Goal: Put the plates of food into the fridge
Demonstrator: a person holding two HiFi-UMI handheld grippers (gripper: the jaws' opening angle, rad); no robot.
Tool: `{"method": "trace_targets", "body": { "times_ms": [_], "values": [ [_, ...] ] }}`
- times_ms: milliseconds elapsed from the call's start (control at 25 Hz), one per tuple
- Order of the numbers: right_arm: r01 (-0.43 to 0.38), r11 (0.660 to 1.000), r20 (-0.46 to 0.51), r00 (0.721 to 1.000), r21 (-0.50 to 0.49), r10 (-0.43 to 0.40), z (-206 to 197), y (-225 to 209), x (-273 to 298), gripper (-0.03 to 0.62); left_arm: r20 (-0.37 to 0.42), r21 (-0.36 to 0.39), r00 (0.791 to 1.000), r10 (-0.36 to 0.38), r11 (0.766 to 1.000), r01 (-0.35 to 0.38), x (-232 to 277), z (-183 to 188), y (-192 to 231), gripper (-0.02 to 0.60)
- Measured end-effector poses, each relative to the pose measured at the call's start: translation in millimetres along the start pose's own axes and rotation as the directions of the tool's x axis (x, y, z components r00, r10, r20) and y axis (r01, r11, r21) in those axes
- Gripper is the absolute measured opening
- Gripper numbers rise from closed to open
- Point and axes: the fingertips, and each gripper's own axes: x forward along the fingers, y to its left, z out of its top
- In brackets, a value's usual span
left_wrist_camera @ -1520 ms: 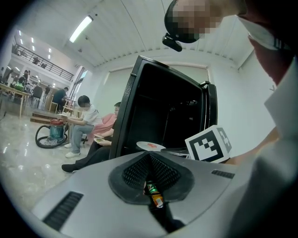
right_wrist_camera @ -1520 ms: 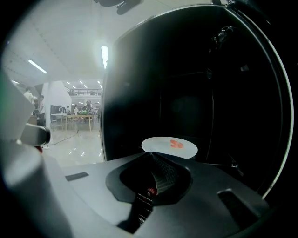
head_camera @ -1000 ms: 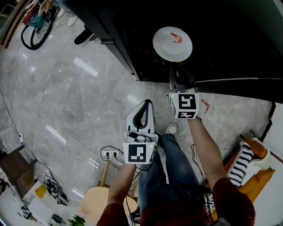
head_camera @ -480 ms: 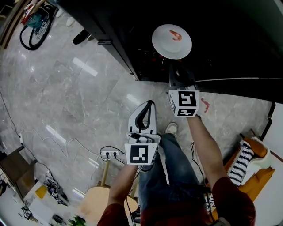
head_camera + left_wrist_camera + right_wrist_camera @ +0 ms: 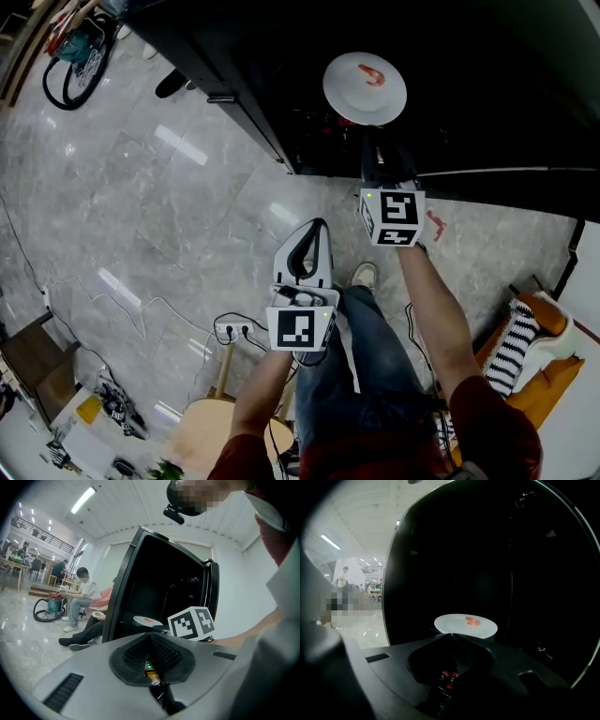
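Grey marble floor (image 5: 141,187), bright open hall, black fridge (image 5: 487,84). Right tongs (image 5: 451,633) clamped on rim of white plate (image 5: 365,89) bearing red food, within dark fridge opening. Left tongs (image 5: 151,634) pressed together, empty. Left gripper view alone: seated person (image 5: 84,590). Head view alone: power strip (image 5: 232,328).

Ahead of your right gripper (image 5: 451,634), the fridge (image 5: 506,84) cavity is dark and open to either side of the plate (image 5: 365,88) clamped at its tips, which fills the space just beyond them. The fridge's black left side (image 5: 234,89) bounds any reach leftward. Your left gripper (image 5: 312,225) hangs over bare floor (image 5: 141,206), with clear room to its left. Nearer you, a power strip (image 5: 232,328), cables (image 5: 122,291) and a wooden stool (image 5: 202,427) crowd the floor beside your leg (image 5: 366,347).
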Motion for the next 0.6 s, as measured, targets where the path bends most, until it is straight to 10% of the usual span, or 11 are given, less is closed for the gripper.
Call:
{"method": "trace_targets", "body": {
  "times_ms": [600],
  "values": [
    [0.015, 1.000, 0.006, 1.000, -0.021, -0.015, 4.2, -1.3, 7.8, 0.011, -0.027, 0.004, 0.999, -0.022, 1.000, 0.022, -2.7, -8.1, -8.2, 0.006]
  ]
}}
